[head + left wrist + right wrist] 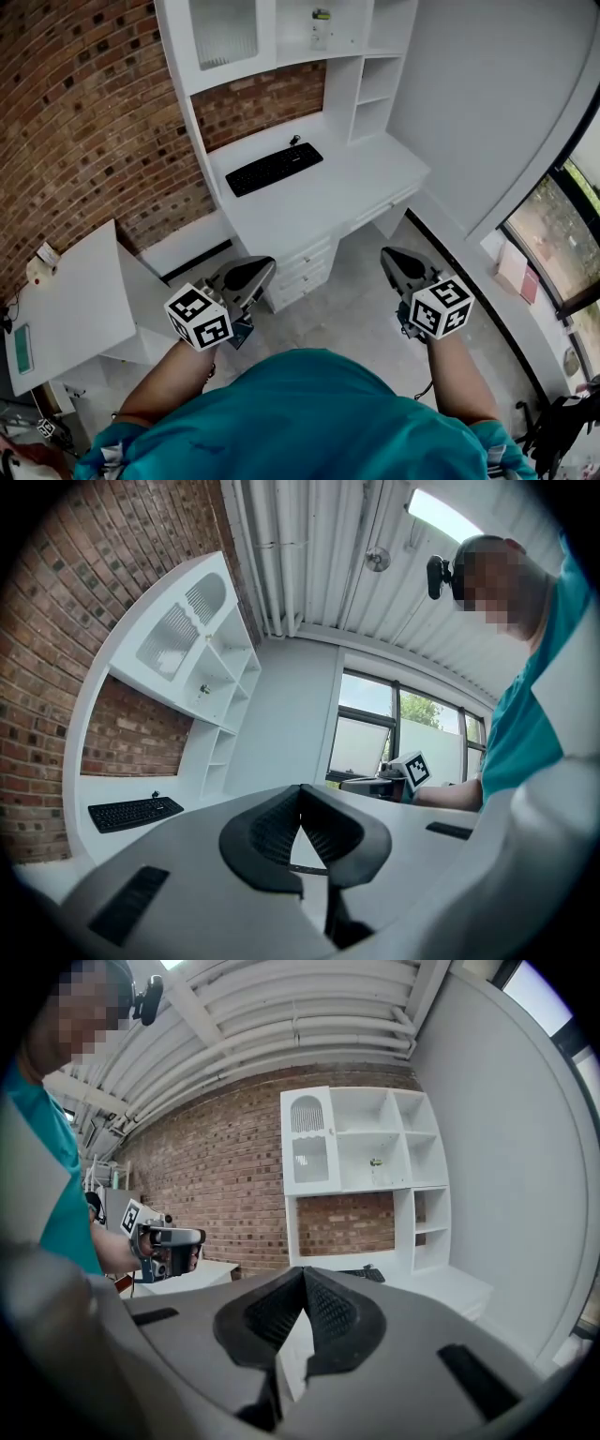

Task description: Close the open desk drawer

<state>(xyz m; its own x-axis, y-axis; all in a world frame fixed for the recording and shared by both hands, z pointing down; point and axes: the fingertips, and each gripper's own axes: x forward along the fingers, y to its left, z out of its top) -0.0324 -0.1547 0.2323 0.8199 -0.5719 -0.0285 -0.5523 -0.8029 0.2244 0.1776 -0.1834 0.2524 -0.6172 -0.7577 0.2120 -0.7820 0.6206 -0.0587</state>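
Ideally, the left gripper and right gripper, both clenched empty, near the desk and push the drawer front squarely.

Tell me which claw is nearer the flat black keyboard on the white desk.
Left. The left claw hangs almost straight below the flat black keyboard in the head view; the right claw is well off to its right, farther away.

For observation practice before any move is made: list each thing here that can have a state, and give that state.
left gripper, shut, empty, touching nothing.
right gripper, shut, empty, touching nothing.
desk drawers, none plainly open, seen from above.
hutch glass door, closed.
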